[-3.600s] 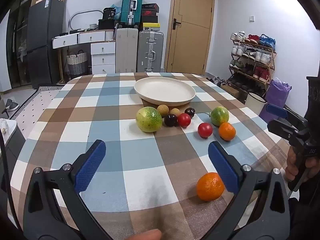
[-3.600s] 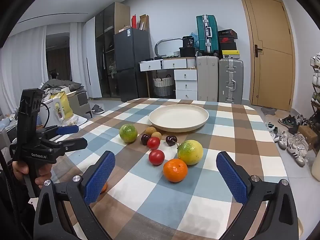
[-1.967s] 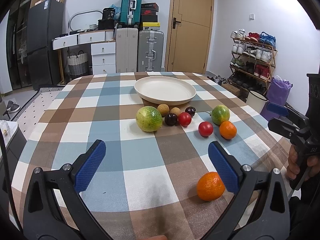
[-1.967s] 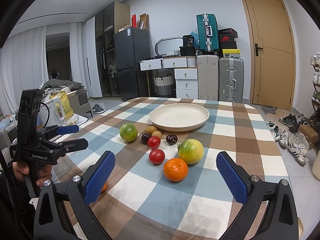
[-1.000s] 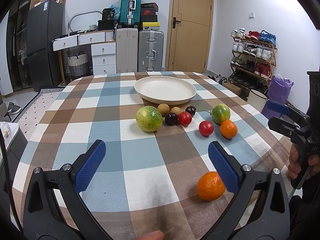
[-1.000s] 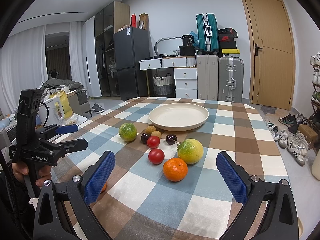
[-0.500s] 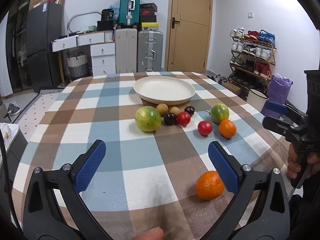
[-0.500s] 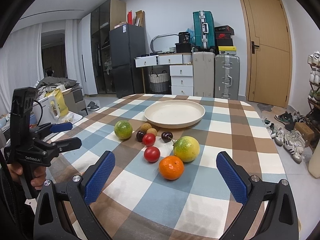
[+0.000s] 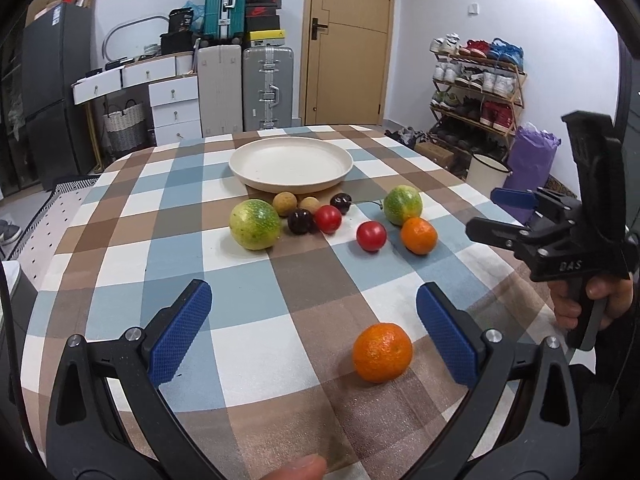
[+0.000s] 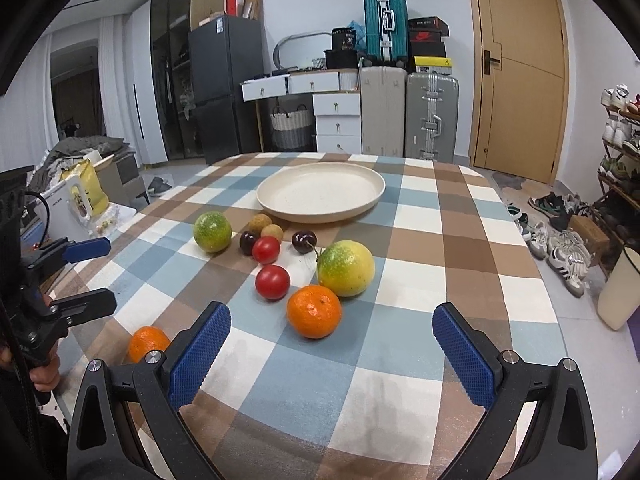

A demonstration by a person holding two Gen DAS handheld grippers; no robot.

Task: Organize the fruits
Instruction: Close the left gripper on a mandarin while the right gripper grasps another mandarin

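The plate (image 9: 291, 163) stood bare at the far middle of the table (image 9: 120, 264); no fruit had been placed. The fruits lay in a loose cluster just before it, one orange (image 9: 382, 352) well apart at the near edge. The left gripper (image 9: 314, 330) hovered with fingers spread wide, empty, the stray orange just inside its right finger, apparently the intended first pick. The right gripper (image 10: 330, 354) likewise stood open and empty, facing a second orange (image 10: 314, 311).
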